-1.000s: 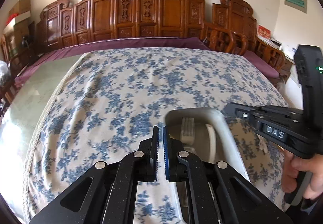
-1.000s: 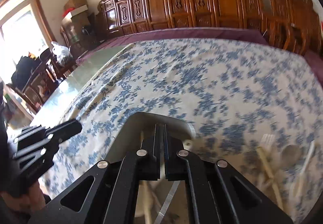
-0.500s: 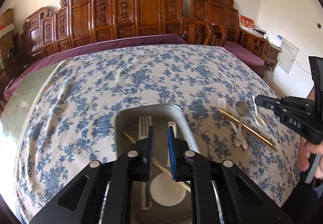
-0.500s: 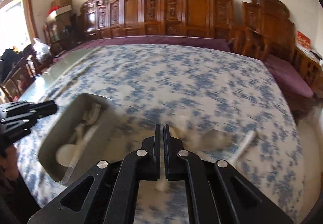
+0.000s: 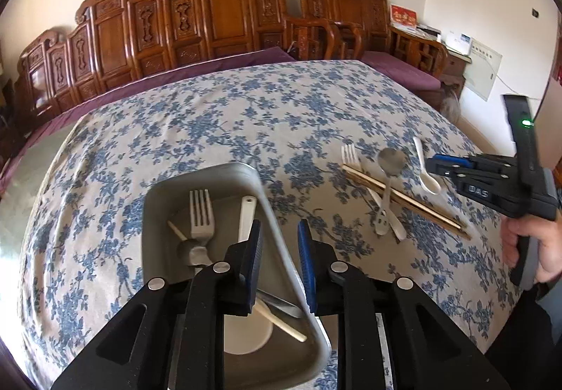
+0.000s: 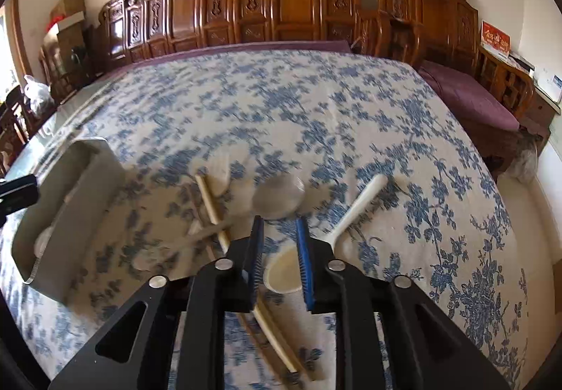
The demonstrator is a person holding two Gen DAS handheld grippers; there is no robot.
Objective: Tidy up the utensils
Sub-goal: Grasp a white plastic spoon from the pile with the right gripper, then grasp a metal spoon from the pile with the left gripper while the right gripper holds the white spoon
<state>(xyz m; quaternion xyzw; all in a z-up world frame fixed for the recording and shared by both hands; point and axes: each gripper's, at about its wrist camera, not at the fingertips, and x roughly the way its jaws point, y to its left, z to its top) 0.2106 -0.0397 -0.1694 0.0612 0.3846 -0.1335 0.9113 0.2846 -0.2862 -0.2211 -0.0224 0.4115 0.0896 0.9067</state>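
Left hand-held gripper (image 5: pixel 280 261) opening astride grey tray (image 5: pixel 196 179) wall at lower centre, untouched, right hand-held gripper (image 6: pixel 279 258) opening over white spoon (image 6: pixel 346 223), nothing gripped, chopsticks (image 6: pixel 210 207) left of it.

Both tongs tilt downward, jaws opening and empty — left tongs (image 5: pixel 280 249), right tongs (image 6: pixel 279 244).

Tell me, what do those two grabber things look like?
Both are black. The left tool and the right tool each have two flat fingers with blue ribbed pads and round silver bolts. From the left camera, the right one shows white "DAS" lettering and a green light.
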